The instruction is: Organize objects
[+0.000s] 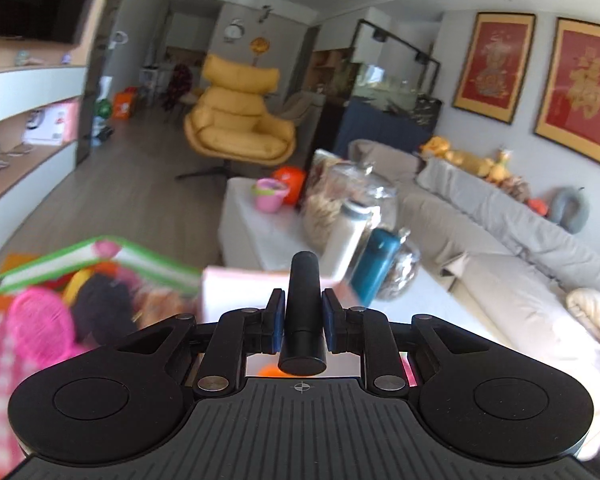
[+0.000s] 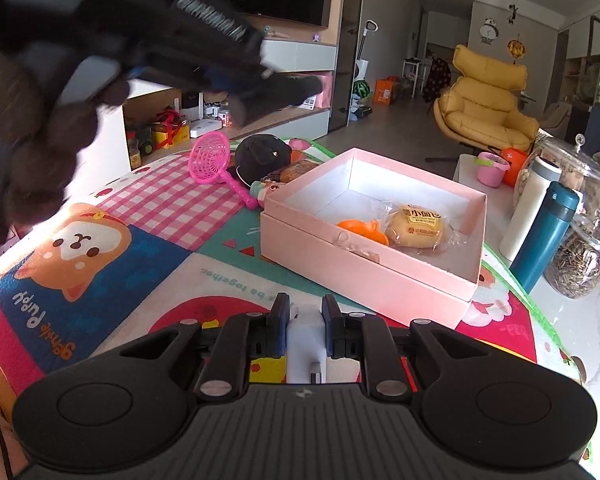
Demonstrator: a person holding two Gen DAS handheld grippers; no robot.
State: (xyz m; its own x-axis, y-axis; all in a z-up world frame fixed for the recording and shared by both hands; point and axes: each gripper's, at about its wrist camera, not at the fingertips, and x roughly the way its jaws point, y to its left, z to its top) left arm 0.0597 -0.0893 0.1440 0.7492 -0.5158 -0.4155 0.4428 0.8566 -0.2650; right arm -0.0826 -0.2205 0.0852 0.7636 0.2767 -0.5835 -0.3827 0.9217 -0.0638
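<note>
My left gripper (image 1: 302, 300) is shut on a black cylinder (image 1: 303, 312) that stands up between its blue pads. In the right wrist view that gripper (image 2: 228, 80) hovers blurred at the upper left, held by a gloved hand, above the play mat (image 2: 140, 208). My right gripper (image 2: 305, 308) is shut on a small white block (image 2: 305, 344) just above the mat. In front of it stands an open pink box (image 2: 364, 264) holding a wrapped bread bun (image 2: 414, 227) and an orange toy (image 2: 362, 229). A pink strainer (image 2: 210, 158) and a black cap (image 2: 262, 154) lie beyond the box.
A teal bottle (image 2: 544, 236), a white bottle (image 2: 530, 208) and glass jars (image 2: 580, 256) stand right of the box on the white tabletop. A pink bucket (image 2: 490, 170) sits farther back. A yellow armchair (image 2: 484, 100) and shelves (image 2: 160, 128) lie beyond; a grey sofa (image 1: 500, 232) is at the right.
</note>
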